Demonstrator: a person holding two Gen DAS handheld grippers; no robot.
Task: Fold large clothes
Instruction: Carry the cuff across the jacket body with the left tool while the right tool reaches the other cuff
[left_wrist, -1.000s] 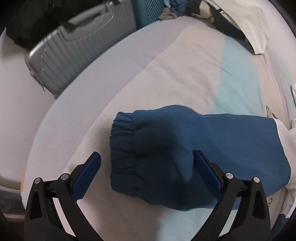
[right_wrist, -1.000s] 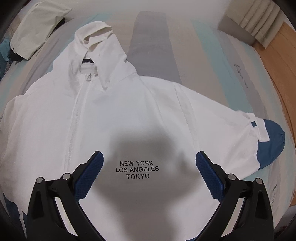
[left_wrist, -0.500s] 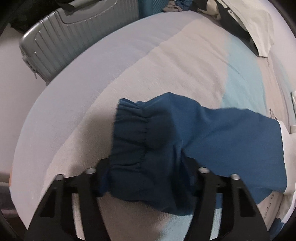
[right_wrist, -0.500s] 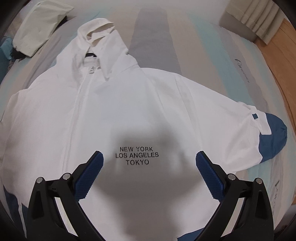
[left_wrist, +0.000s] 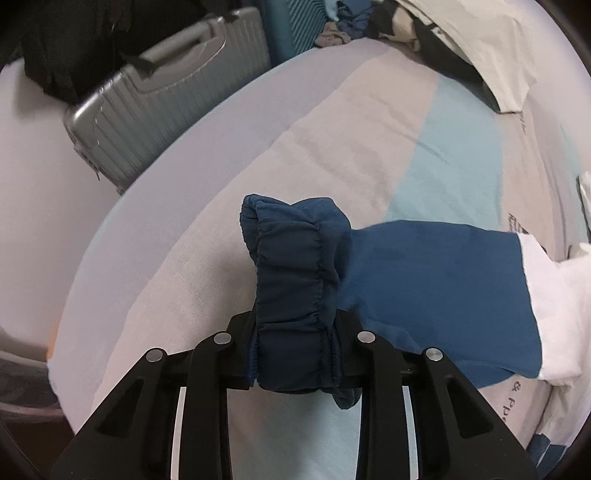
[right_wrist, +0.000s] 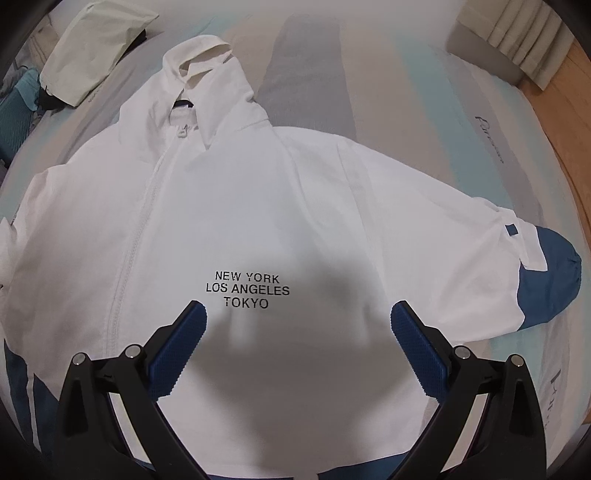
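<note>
My left claw (left_wrist: 295, 354) is clamped tight on the gathered blue cuff (left_wrist: 291, 280) of the jacket's sleeve, the elastic bunched between my fingers and raised off the bed (left_wrist: 369, 122). The blue sleeve end runs right into white fabric. A grey suitcase (left_wrist: 162, 107) stands beyond the bed's far left edge. My right claw (right_wrist: 297, 347) hangs spread wide and holds nothing, over the white jacket (right_wrist: 221, 206) lying flat and zipped on the bed, just near of its printed city names (right_wrist: 246, 290). The other blue cuff (right_wrist: 550, 284) lies far right.
</note>
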